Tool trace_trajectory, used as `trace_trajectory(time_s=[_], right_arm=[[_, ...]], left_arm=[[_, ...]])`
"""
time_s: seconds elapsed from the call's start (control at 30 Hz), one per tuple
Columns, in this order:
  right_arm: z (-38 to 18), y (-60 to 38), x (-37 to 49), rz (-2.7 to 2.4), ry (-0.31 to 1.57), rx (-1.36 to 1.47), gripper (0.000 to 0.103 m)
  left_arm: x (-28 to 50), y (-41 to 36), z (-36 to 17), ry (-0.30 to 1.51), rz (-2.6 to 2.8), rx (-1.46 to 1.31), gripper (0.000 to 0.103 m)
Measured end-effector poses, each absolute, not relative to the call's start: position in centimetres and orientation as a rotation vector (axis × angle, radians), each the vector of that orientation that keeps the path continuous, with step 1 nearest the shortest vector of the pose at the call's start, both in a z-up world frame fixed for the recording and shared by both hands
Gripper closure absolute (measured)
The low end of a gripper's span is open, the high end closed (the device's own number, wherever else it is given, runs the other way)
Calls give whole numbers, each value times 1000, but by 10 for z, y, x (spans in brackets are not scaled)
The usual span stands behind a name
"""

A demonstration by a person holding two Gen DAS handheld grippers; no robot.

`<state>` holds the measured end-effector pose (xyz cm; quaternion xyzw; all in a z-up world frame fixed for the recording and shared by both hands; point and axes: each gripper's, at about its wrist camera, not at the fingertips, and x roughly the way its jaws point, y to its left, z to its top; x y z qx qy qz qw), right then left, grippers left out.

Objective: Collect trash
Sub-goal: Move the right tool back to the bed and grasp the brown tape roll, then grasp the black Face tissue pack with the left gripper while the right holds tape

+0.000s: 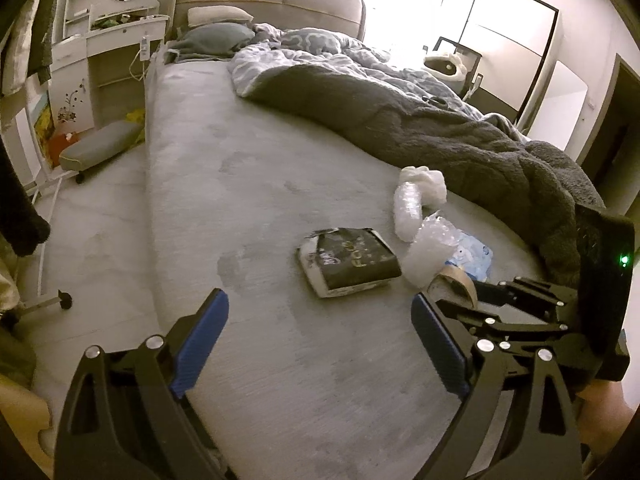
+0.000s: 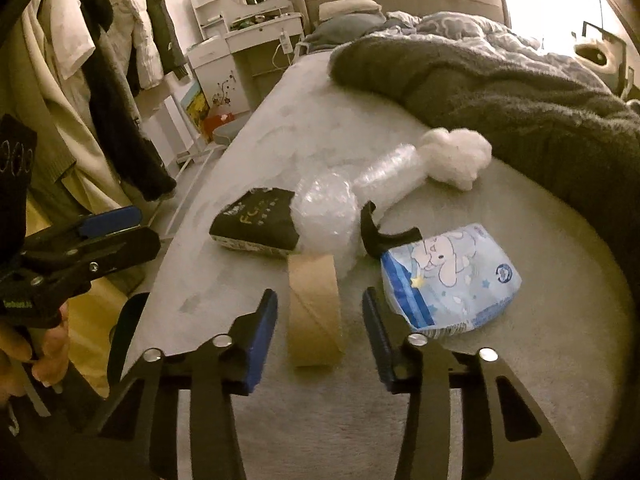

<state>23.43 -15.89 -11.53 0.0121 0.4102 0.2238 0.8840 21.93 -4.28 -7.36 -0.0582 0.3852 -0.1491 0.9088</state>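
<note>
On the bed (image 2: 248, 184): one tape roll (image 2: 314, 312) between the spread right tool (image 2: 320, 320); left tool (image 1: 320, 320) released.

Black tongs (image 2: 320, 334) — blue ribbed pads (image 2: 262, 340), silver screws — bare-skinned hand (image 2: 28, 354).

Showing blue ribbed pads (image 2: 262, 340) on black gripper frames. Lying at 12 o'clock in the right wrist view, a plain brown cardboard ring (image 2: 316, 316). Sitting at 2 o'clock, a pale blue packet (image 2: 452, 280) printed with a white cartoon animal, small stars and darker blue stripes. Resting at 11 o'clock, a black pouch (image 2: 256, 224) with faint gold lettering and a white edge. Glinting clear and whitish, bubble wrap (image 2: 328, 212); beyond it, a white fluffy wad (image 2: 456, 156). Spreading underneath, a light grey sheet (image 1: 248, 168); at 1 o'clock, a dark grey fuzzy blanket (image 1: 440, 136) over a blue-grey cloud-patterned duvet (image 1: 312, 48).
</note>
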Motion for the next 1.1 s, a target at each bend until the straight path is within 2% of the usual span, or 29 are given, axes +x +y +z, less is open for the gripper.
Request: trace_trajectory(time_s=[0.1,0.3,1.1], right_arm=[[-117,-161,234,487,863,42,66],[-120,-168,233,510,876,48,81],[-99,-223,221,478,787,149,82]], left_arm=[[224,-50,-77,804,-310,-131,9],[232,-71,-83,816,-316,-111,9],[262,-99,-113,874,-171,-70,6]])
